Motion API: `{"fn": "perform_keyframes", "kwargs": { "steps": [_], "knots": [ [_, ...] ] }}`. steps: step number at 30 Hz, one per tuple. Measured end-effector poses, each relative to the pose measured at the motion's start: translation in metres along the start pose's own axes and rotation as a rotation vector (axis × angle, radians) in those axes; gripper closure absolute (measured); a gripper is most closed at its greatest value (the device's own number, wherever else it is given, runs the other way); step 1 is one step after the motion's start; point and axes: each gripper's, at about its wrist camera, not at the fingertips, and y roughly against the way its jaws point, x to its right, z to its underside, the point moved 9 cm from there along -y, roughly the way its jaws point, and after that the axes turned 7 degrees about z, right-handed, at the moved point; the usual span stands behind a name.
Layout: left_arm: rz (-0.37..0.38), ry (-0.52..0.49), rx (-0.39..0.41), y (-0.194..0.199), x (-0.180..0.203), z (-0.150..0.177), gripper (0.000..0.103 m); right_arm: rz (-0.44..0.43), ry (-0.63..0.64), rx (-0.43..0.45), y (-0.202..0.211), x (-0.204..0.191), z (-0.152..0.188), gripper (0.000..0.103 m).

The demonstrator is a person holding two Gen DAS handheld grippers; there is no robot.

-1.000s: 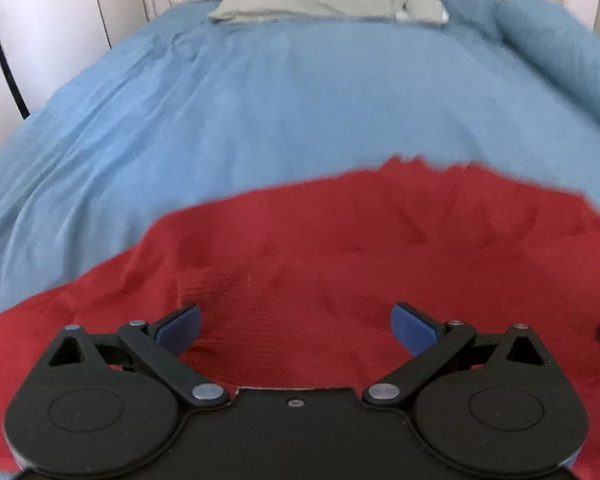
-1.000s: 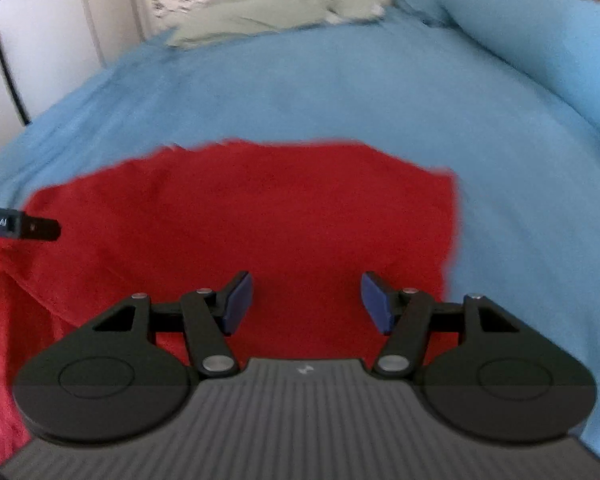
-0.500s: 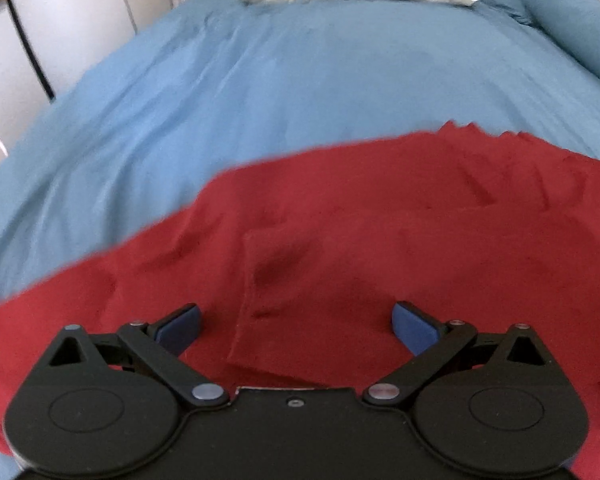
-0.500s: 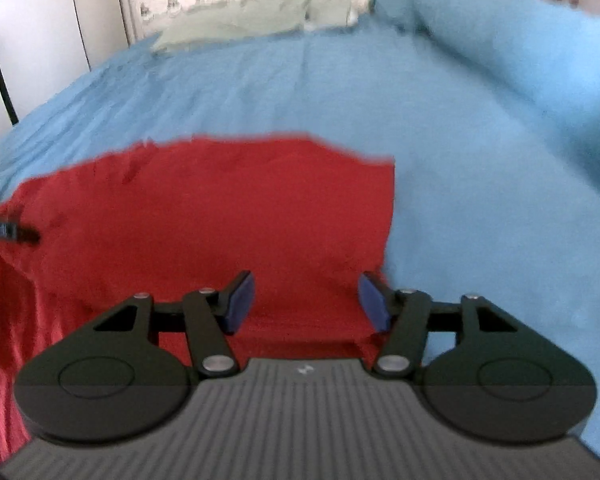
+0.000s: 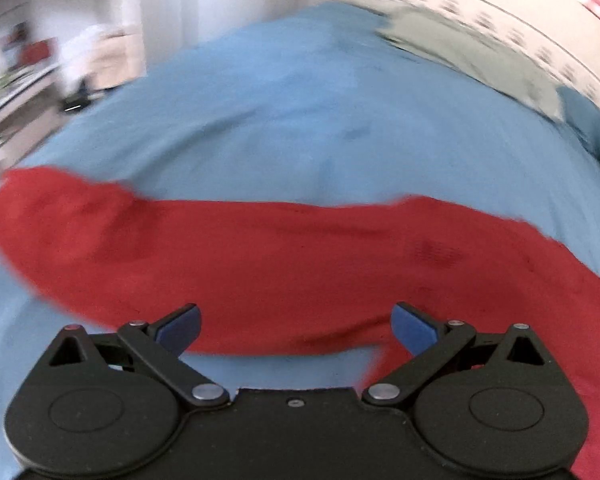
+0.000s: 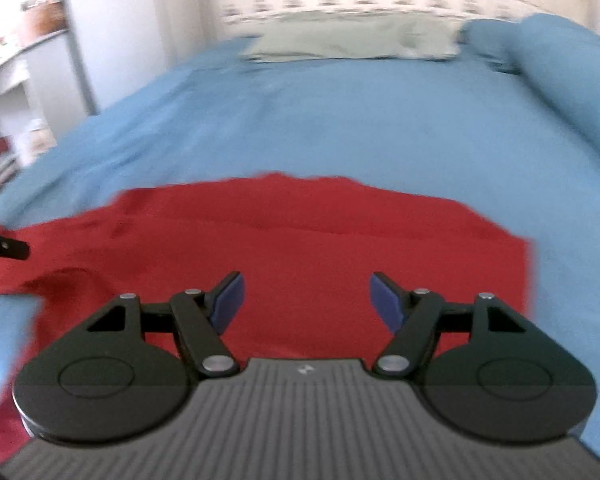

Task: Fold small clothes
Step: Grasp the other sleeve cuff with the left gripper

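Note:
A red garment (image 5: 300, 264) lies spread on the blue bedcover (image 5: 320, 112). In the left wrist view a long sleeve stretches out to the left. My left gripper (image 5: 296, 330) is open and empty, just above the sleeve's near edge. In the right wrist view the garment's body (image 6: 300, 248) lies flat with its right edge straight. My right gripper (image 6: 306, 300) is open and empty over the body's near part. The tip of the left gripper (image 6: 4, 246) shows at the left edge of that view.
A grey-green pillow (image 6: 348, 38) lies at the head of the bed by the patterned headboard. A rolled blue duvet (image 6: 572, 68) runs along the right side. White cupboards and shelves (image 6: 32, 80) stand left of the bed.
My left gripper has swung left and now faces the sleeve instead of the body. My right gripper has shifted slightly, with the garment's right edge now further right in view. Both stay open.

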Motion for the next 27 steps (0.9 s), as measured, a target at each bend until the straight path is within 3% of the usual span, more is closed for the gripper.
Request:
{"fn": "perform_keyframes", "kwargs": {
  "steps": [6, 11, 14, 17, 21, 24, 27],
  "knots": [
    [-0.052, 0.326, 0.065, 0.038, -0.129, -0.009, 0.0, -0.17, 0.12, -0.004, -0.005, -0.127, -0.013, 0.018],
    [0.036, 0.676, 0.181, 0.05, -0.23, -0.014, 0.002, -0.251, 0.147, -0.028, -0.015, -0.208, -0.01, 0.018],
    [0.099, 0.801, 0.22, 0.043, -0.266, -0.016, 0.004, -0.272, 0.185, -0.03, -0.02, -0.247, -0.005, 0.018],
    [0.158, 0.845, 0.21, 0.031, -0.28, -0.016, 0.006, -0.276, 0.214, -0.023, -0.019, -0.275, 0.003, 0.018],
    [0.195, 0.794, 0.214, 0.022, -0.275, -0.023, 0.007, -0.274, 0.208, -0.039, -0.025, -0.291, 0.007, 0.018],
    [0.239, 0.775, 0.219, 0.016, -0.271, -0.032, 0.018, -0.265, 0.21, -0.045, -0.024, -0.298, 0.014, 0.018],
    [0.233, 0.782, 0.222, 0.008, -0.276, -0.032, 0.032, -0.262, 0.214, -0.05, -0.027, -0.305, 0.016, 0.018]
  ]
}}
